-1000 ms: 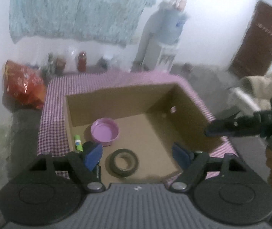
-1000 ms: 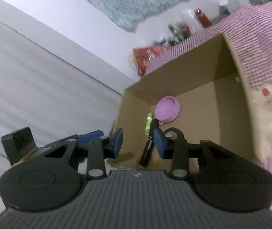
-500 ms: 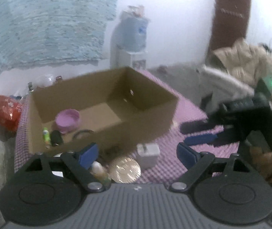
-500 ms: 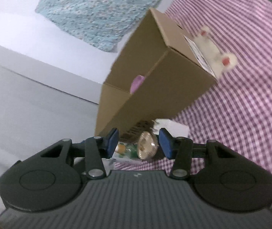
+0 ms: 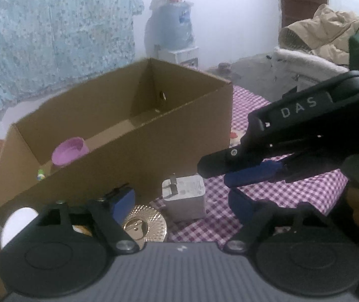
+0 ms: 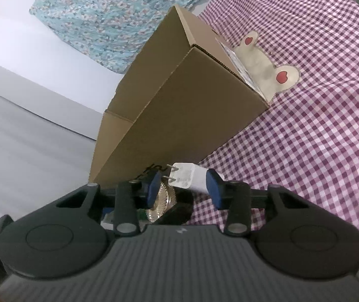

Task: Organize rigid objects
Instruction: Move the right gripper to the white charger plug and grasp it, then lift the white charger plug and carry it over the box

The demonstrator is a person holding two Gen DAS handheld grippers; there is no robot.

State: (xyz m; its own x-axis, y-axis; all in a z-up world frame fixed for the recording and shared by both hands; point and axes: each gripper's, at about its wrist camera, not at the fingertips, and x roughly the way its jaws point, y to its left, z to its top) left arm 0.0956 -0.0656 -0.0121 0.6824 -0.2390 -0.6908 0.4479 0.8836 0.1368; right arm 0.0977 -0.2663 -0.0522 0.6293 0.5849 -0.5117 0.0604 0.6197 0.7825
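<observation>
Partway: a pink bowl point(image 5: 70, 151) and a glue stick point(image 5: 40, 175) lie in the cardboard box point(image 5: 134, 125), while a white charger point(image 5: 184, 196), between the released right gripper point(image 6: 183, 188) jaws, and a gold disc point(image 5: 145, 226), between the released left gripper point(image 5: 179, 206) jaws, remain on the checked cloth point(image 6: 305, 125).

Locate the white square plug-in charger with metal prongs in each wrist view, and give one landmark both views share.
Left wrist view: the white square charger stands low and centre on the checked cloth, in front of the brown cardboard box, right of the gold ridged disc.
Right wrist view: the charger sits low and centre, between the right gripper's blue pads, prongs pointing left.
Shared landmark: the cardboard box's near wall, directly behind the charger.
</observation>
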